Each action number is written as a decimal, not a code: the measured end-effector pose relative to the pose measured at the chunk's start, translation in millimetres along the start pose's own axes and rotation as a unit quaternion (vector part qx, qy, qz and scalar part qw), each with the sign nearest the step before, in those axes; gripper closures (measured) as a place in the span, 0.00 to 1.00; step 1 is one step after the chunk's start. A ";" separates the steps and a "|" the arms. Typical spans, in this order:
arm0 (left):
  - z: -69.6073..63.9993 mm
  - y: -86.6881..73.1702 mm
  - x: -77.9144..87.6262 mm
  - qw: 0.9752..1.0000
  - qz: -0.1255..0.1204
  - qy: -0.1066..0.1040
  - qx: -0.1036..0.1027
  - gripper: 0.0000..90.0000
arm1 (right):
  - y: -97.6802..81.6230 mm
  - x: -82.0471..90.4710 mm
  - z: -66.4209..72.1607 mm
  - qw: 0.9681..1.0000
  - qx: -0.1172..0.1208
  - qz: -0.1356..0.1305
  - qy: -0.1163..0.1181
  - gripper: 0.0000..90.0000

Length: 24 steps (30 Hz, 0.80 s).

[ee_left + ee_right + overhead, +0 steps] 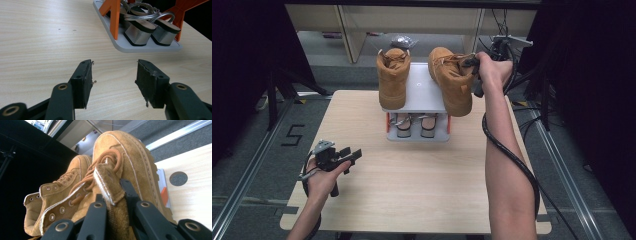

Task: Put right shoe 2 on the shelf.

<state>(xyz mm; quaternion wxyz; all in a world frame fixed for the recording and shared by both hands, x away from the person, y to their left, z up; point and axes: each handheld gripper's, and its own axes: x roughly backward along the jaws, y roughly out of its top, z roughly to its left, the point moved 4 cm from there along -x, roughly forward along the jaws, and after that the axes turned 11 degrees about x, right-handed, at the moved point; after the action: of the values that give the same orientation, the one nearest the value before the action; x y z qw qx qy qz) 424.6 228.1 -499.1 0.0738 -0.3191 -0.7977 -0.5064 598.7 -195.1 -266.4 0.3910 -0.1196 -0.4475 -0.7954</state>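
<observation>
We see the right gripper [472,64] clamped on the tongue of the right-hand tan boot [451,86], which sits tilted at the right edge of the grey rack [422,87], its toe overhanging the rack's front. The second boot [392,77] stands on the rack's left side. The left gripper [353,154], jaws wide apart and holding nothing, rests near the table [422,185] surface, well in front and left of the rack.

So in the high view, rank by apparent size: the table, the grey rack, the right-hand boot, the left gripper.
1. table
2. grey rack
3. right-hand boot, held by the right gripper
4. left gripper, though it sits nearer the camera.
</observation>
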 end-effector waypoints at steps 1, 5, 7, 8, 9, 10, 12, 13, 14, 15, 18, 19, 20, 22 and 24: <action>0.2 0.0 -0.2 1.000 0.000 -0.003 0.000 0.51 | -0.4 -0.7 1.5 1.000 -0.005 0.003 0.001 0.94; 0.6 -0.2 0.1 1.000 0.000 0.000 0.000 0.51 | -0.9 -4.5 3.5 1.000 -0.002 0.003 0.003 0.94; 0.7 -0.4 0.3 1.000 0.001 0.001 0.000 0.51 | -1.0 -5.8 5.7 1.000 -0.010 0.007 0.005 0.93; 0.7 -0.5 0.4 1.000 0.001 0.002 0.001 0.51 | -1.1 -6.2 6.3 1.000 -0.011 0.007 0.005 0.93; 0.9 -0.4 0.6 1.000 0.002 0.002 0.000 0.51 | -1.1 -7.9 5.9 1.000 -0.002 0.001 0.003 0.93; 1.0 -0.3 0.7 1.000 0.001 0.002 0.001 0.51 | -1.2 -8.4 6.5 1.000 -0.002 0.003 0.006 0.93; 1.4 -0.1 0.7 1.000 0.001 0.000 0.001 0.51 | -1.5 -10.1 7.6 1.000 -0.009 0.004 0.006 0.93; 1.5 0.0 0.8 1.000 0.001 0.000 0.001 0.51 | -1.5 -11.1 7.7 1.000 -0.012 0.004 0.008 0.93; 1.5 0.0 0.8 1.000 0.001 0.000 0.001 0.51 | -1.4 -11.8 8.0 1.000 -0.014 0.003 0.008 0.93; 1.6 -0.1 0.8 1.000 0.001 0.002 0.001 0.51 | -1.2 -12.4 8.0 1.000 -0.016 0.002 0.007 0.93; 1.6 -0.4 0.4 1.000 0.002 0.003 0.000 0.51 | -0.9 -13.5 8.7 1.000 -0.016 0.001 0.009 0.93; 1.4 -0.6 0.4 1.000 0.002 0.002 0.000 0.51 | -1.0 -14.2 8.8 1.000 -0.014 0.000 0.006 0.93; 1.2 -0.7 0.2 1.000 0.002 0.002 0.000 0.51 | -1.0 -14.8 8.6 1.000 -0.011 0.002 0.009 0.92; 1.2 -0.7 0.2 1.000 0.002 0.002 0.000 0.51 | -0.7 -16.2 8.6 1.000 -0.015 0.002 0.008 0.91; 1.3 -0.9 0.3 1.000 0.002 0.003 0.000 0.51 | -0.2 -17.8 6.8 1.000 -0.011 0.002 0.007 0.90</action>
<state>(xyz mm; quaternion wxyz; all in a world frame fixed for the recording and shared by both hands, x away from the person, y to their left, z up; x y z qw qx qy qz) 424.2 229.1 -500.2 0.0770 -0.3194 -0.7969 -0.5070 609.3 -180.4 -272.3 0.3942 -0.1195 -0.4358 -0.8003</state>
